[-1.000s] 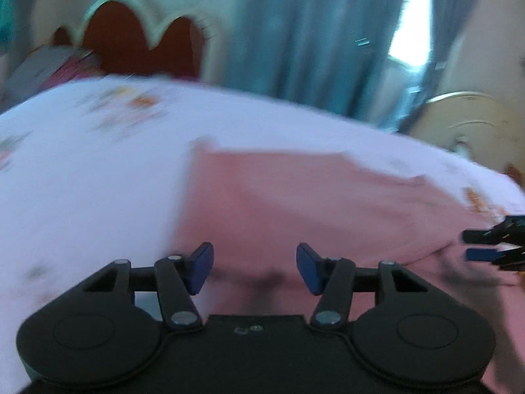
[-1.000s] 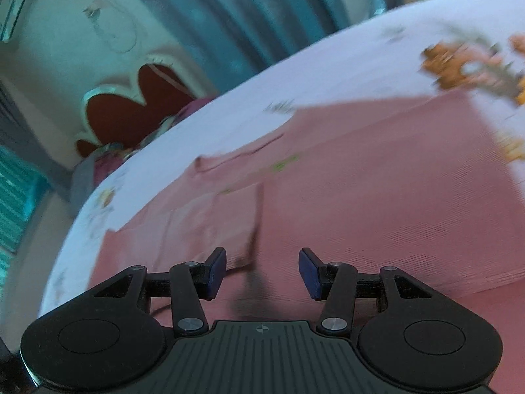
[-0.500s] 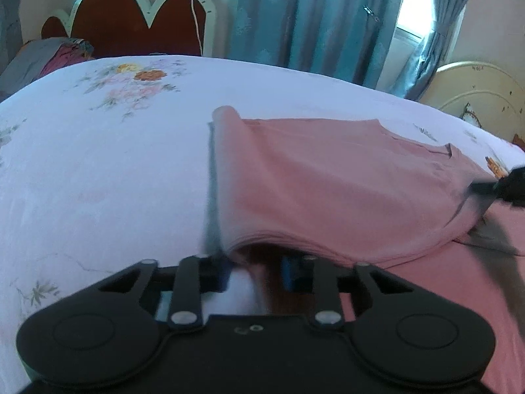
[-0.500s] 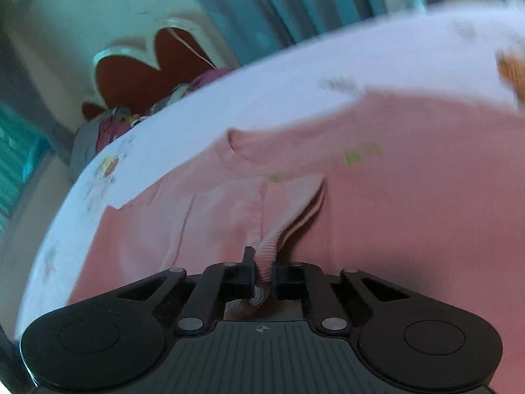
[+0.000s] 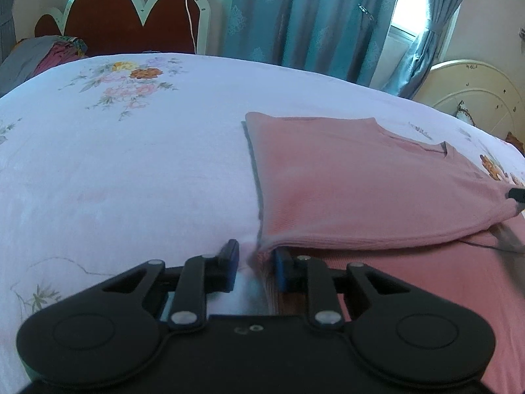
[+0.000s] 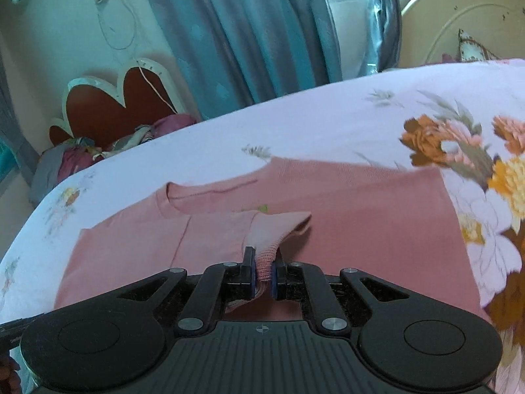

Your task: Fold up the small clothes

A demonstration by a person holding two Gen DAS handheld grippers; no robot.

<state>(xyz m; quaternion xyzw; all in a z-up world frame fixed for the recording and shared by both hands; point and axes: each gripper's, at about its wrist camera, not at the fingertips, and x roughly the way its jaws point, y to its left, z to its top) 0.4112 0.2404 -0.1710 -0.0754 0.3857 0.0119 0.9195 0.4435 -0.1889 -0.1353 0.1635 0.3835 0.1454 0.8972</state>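
A pink knit top (image 5: 354, 177) lies on a white floral bedsheet (image 5: 131, 164). My left gripper (image 5: 254, 262) is shut on the near left corner of its hem, which is lifted and folded over the rest of the garment. My right gripper (image 6: 262, 274) is shut on the ribbed hem of the pink top (image 6: 361, 223), pulled up in a small peak. The neckline shows beyond it. The right gripper's tip shows at the right edge of the left wrist view (image 5: 516, 193).
A red scalloped headboard (image 5: 124, 16) and a heap of clothes (image 5: 42, 52) stand at the far left. Blue curtains (image 5: 311, 16) hang behind the bed. A cream footboard (image 5: 475, 95) is at the far right.
Both grippers went from open over the flat top to shut on its hem and lifted it. The held edge has since been carried further over the garment.
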